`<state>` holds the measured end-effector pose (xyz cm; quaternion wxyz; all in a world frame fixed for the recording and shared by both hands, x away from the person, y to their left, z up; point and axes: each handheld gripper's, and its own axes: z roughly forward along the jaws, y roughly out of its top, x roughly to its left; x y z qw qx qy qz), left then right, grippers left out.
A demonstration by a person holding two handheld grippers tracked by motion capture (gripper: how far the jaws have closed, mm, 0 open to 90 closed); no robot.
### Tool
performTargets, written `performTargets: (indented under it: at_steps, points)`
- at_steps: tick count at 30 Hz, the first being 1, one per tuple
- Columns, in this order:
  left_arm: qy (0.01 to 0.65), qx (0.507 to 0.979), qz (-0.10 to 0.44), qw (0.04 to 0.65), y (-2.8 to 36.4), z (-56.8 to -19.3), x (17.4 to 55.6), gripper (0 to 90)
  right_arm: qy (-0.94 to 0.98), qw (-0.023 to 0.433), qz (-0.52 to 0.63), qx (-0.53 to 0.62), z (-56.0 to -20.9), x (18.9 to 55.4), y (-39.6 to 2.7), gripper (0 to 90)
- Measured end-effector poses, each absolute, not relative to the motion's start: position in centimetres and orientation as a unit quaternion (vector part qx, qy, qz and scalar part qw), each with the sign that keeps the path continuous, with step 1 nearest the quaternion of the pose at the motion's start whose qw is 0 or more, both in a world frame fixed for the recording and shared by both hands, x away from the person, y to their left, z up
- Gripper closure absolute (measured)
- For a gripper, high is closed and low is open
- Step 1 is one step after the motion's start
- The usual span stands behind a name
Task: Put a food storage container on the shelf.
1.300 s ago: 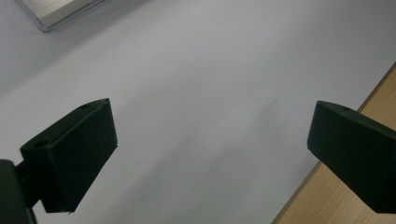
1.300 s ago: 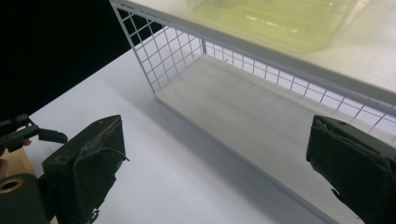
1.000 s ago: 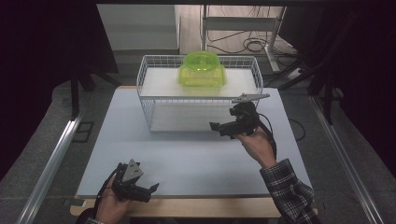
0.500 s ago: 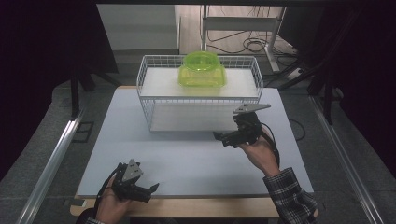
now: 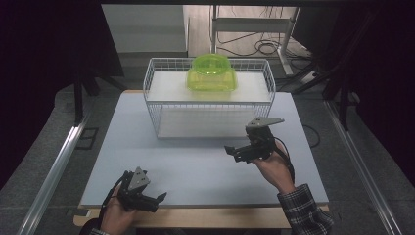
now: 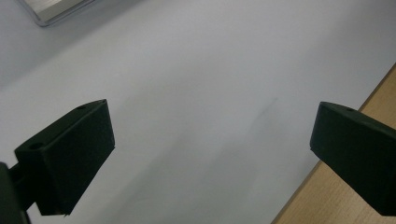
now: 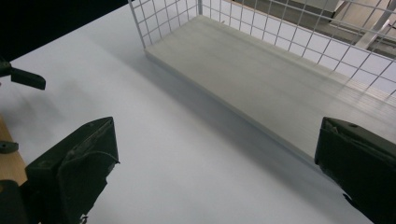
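At a white table, a person's right gripper (image 5: 234,152) hangs just in front of the wire basket (image 5: 156,117), its jaws spread wide and empty, while the left gripper (image 5: 159,199) sits well back from the basket near the table's (image 5: 195,166) front edge, jaws likewise parted with nothing between them. The work in hand appears to centre on the green plastic container (image 5: 212,73), which rests on the upper board of the basket, toward its far side and right of middle, untouched by either tool. The main hazard, judging from this layout, is the wire: a reach over the basket's front rim or through its mesh could snag a jaw or nudge the light frame across the smooth tabletop, and a pinch on the container's rounded, glossy top could slip. In the right gripper view the basket's lower board (image 7: 261,79) and front corner loom just beyond the jaws, so a careless forward push could strike them. The container's far side and how it sits on the board are hard to make out through the mesh, whether it has a loose lid cannot be told, and the person's forearms are cut off at the bottom of the high view.
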<state>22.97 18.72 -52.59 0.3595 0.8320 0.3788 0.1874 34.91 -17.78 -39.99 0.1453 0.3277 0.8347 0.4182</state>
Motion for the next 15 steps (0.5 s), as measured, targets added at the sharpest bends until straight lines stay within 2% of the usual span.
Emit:
performTargets:
  at_steps: [15]
  points:
    - [0.371,0.837,0.188,0.357,18.6,-52.6,22.9,0.0,0.836,0.148,0.413,0.328,-42.5,33.8,-18.0,0.0]
